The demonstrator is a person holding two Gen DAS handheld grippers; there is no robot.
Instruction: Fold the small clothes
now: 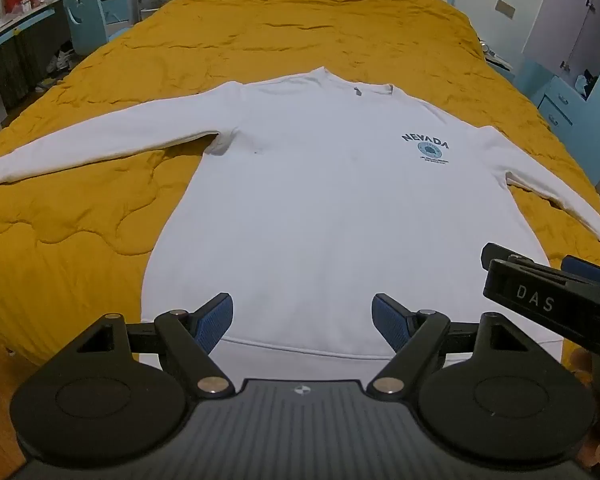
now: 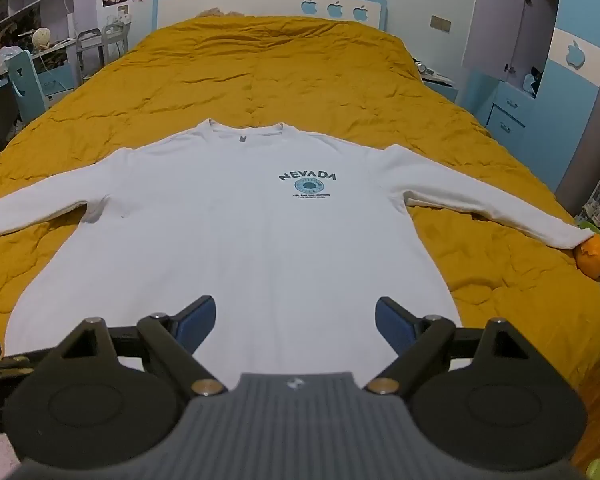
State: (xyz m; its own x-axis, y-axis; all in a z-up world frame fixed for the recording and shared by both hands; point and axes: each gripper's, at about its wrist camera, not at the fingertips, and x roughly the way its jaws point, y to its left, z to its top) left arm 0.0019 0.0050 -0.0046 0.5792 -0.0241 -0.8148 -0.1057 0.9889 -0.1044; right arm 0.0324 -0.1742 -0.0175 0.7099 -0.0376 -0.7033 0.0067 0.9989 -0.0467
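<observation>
Left gripper (image 1: 302, 322) open; sweatshirt (image 1: 320, 216) hem partly hidden behind it.

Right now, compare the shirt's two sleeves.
The left sleeve lies wholly on the yellow quilt, its cuff clear of other things. The right sleeve reaches the quilt's edge, its cuff beside an orange object. Both are white, long and spread flat out from the shirt.

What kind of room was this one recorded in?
Most likely a child's bedroom: a bed with a mustard quilt, a blue headboard with apple cut-outs, and a matching blue wardrobe.
</observation>
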